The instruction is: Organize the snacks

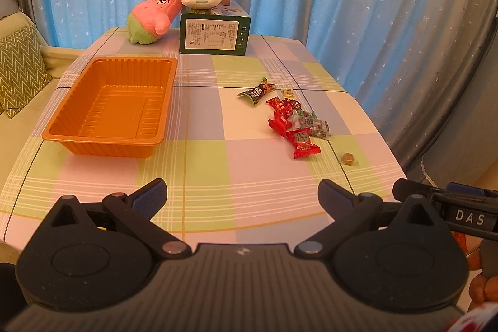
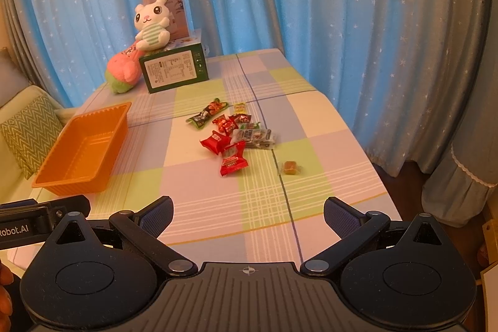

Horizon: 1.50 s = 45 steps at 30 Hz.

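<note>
Your left gripper (image 1: 242,196) and right gripper (image 2: 248,215) both gape empty; the shiny wrapped snacks (image 2: 232,136) lie ahead, perhaps ten, right of the orange ribbed plastic tray (image 1: 109,108).

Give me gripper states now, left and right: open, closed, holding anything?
Left gripper: jaws wide open, holding nothing, above the table's near edge.
Right gripper: jaws wide open, holding nothing.

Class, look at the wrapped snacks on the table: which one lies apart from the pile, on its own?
The small brown candy in clear wrap, lying alone on a green square, near the table's right edge; the others cluster together.
</note>
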{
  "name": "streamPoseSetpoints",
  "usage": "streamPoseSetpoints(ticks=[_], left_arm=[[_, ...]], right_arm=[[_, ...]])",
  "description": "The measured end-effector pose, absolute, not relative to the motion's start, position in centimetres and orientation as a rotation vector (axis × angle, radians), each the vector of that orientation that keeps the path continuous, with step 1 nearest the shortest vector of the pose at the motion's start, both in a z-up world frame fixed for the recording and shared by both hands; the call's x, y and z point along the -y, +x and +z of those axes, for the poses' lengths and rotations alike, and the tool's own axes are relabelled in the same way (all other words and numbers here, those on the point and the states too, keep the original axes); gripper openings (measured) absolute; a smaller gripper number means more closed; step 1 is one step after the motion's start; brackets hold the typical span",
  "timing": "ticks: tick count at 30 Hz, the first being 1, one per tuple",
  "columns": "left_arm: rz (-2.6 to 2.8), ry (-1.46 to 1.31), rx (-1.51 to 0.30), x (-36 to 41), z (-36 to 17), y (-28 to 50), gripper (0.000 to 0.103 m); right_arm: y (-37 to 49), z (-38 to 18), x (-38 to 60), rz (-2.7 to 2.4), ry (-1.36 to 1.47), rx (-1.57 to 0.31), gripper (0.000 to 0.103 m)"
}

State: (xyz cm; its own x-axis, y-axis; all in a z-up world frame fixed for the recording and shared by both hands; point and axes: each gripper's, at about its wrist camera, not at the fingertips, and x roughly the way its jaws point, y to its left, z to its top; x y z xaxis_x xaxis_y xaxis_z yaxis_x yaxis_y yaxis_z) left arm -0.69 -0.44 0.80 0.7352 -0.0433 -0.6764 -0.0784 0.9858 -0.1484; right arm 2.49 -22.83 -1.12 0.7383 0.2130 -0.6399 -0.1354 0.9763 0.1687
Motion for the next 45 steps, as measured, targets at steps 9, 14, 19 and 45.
streamPoseSetpoints(ticks=[9,14,19,45], left_arm=[[0.019,-0.172,-0.746,0.42,0.78,-0.68,0.102],[0.019,-0.171,-0.745,0.40,0.75,-0.69,0.102],[0.018,-0.172,-0.745,0.47,0.79,-0.72,0.102],[0.014,-0.178,-0.747,0.71,1.11,-0.72,0.102]], right_arm=[[2.47,-1.13,22.85,0.192,0.114,-0.716,0.102],[2.46,-1.09,22.86,0.192,0.114,-0.716,0.102],[2.46,-1.07,22.88,0.192,0.113,-0.716,0.102],[2.52,-1.08,23.06,0.189,0.113,-0.715,0.102]])
